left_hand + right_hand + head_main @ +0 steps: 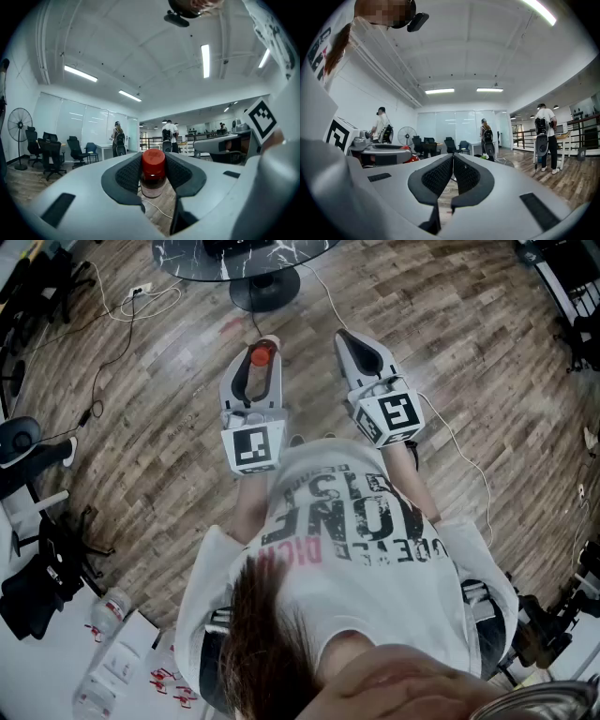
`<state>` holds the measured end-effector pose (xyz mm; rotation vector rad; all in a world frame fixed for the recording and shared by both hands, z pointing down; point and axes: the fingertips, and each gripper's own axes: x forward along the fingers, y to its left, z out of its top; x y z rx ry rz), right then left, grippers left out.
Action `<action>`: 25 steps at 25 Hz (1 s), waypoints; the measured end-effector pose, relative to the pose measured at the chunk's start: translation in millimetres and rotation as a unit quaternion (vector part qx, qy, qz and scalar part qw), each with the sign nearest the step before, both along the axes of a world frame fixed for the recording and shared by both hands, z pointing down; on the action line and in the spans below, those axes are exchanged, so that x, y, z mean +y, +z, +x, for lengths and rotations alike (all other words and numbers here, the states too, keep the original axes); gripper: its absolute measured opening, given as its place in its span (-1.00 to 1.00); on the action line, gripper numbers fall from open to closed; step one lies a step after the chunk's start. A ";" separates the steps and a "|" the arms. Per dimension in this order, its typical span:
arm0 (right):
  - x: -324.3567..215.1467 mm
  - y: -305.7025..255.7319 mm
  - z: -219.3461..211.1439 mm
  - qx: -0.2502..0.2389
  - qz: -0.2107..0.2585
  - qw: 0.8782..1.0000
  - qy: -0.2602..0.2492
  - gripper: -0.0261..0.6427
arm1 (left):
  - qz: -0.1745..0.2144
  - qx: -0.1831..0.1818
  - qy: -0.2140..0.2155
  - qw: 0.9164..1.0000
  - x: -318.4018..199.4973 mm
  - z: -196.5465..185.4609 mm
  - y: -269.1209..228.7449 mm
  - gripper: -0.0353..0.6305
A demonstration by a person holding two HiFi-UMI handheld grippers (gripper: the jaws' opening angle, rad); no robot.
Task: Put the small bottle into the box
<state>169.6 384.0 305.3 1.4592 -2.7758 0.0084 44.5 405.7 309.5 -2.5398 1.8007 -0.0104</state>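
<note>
Bottle is clamped upright in my left hand-held gripper; my right hand-held gripper has its jaws together, empty.

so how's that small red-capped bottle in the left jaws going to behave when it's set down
Probably rigid: the small dark bottle with the red cap shows no dent between the textured jaws of the left gripper. Likely light, since that pinch alone carries it. Round and narrow, so it may tip or roll once released.

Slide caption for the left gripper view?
Left hand-held gripper clamping a small red-capped brown bottle, held level above wood floor.
</note>
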 end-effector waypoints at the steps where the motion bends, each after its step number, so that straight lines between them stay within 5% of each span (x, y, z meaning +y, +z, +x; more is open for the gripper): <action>1: 0.6 -1.0 -0.1 0.000 0.000 1.000 0.001 -0.92 | 0.000 0.000 0.001 1.000 0.7 -0.3 -0.6 -0.47; 25: 9.2 -3.1 -28.8 -0.006 0.009 1.000 0.024 -0.91 | 0.008 -0.001 0.015 1.000 0.2 -37.2 -3.5 -0.47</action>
